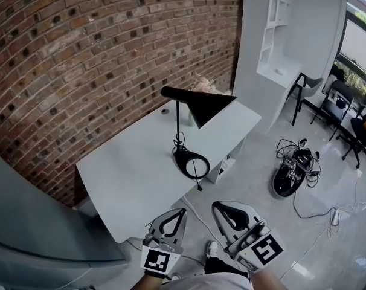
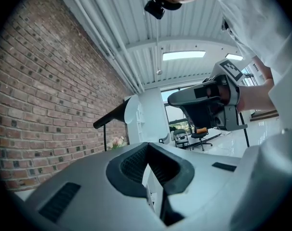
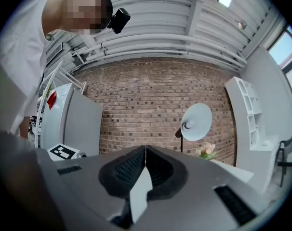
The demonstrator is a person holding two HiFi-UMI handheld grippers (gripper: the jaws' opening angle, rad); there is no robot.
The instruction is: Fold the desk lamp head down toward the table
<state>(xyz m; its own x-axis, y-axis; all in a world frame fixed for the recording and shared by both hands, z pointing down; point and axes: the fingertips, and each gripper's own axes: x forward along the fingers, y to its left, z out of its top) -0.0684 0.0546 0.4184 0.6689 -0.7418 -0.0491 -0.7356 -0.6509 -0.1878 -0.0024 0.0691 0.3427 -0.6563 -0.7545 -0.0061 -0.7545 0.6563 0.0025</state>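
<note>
The lamp [image 1: 182, 135] stands on the table [image 1: 125, 180] with its head [image 1: 201, 104] raised. The left gripper [image 1: 183, 210] and right gripper [image 1: 215, 206] are well short of it, jaws together and empty. Likely best: open one, grip the head, and tilt it down gently.

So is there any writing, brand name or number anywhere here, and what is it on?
No words, brands or numbers can be read anywhere.
The square marker on the left hand-held gripper: a black-and-white pattern, no letters.
The second marker on the right hand-held gripper: likewise.
The desk lamp: no visible label.
</note>
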